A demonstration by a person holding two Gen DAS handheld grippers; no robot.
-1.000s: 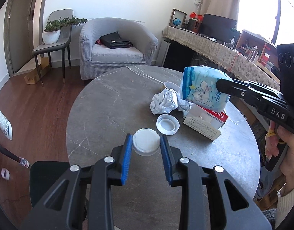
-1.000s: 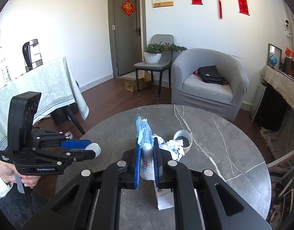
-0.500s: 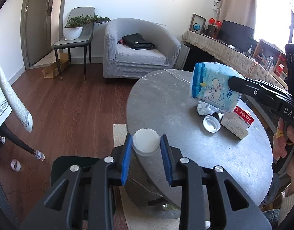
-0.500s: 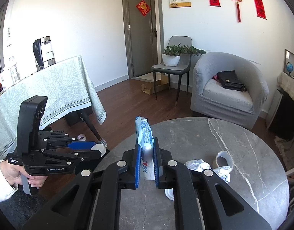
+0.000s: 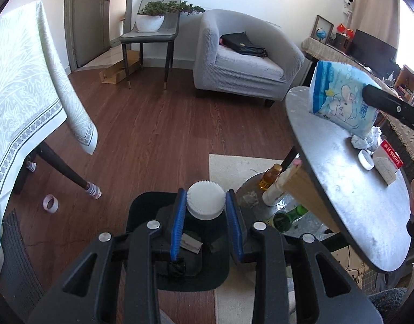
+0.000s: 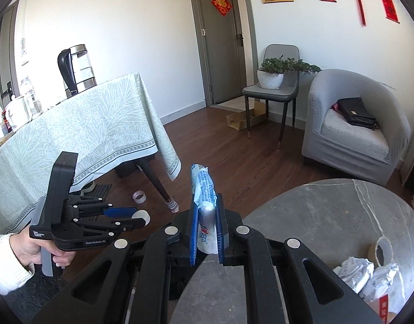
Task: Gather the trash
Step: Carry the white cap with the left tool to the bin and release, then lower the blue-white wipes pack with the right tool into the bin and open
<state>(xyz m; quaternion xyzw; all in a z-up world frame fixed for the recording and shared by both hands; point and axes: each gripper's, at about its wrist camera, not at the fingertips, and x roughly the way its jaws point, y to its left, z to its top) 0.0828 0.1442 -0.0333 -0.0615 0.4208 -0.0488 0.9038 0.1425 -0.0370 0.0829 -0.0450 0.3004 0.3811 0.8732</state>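
We hold the left gripper [image 5: 206, 205] out past the edge of the round grey table [image 5: 350, 189], over the floor, its blue pads clamped on the sides of a white ribbed cap [image 5: 206, 199]. Directly beneath the cap sits a black bin [image 5: 142, 208] on the wooden floor, with scraps already lying in its bottom.

Our right gripper [image 6: 206, 217] is closed tight on a flattened blue-and-white tissue pack [image 6: 204, 189], which stands upright between the pads. From the left wrist camera the same pack hangs above the table's edge nearest the grey armchair [image 5: 244, 59].

On the table, toward its far side from the bin, crumpled white paper [image 5: 365, 139] lies touching a second white cap [image 5: 366, 159], and a red-and-white box [image 5: 387, 162] sits just beside them. In the right wrist view a roll of tape [image 6: 383, 251] stands behind the crumpled paper.

Under the table, bottles [image 5: 270, 176] rest on a lower shelf. A small roll of tape [image 5: 51, 203] lies on the floor near a leg of the cloth-covered table [image 5: 23, 89].
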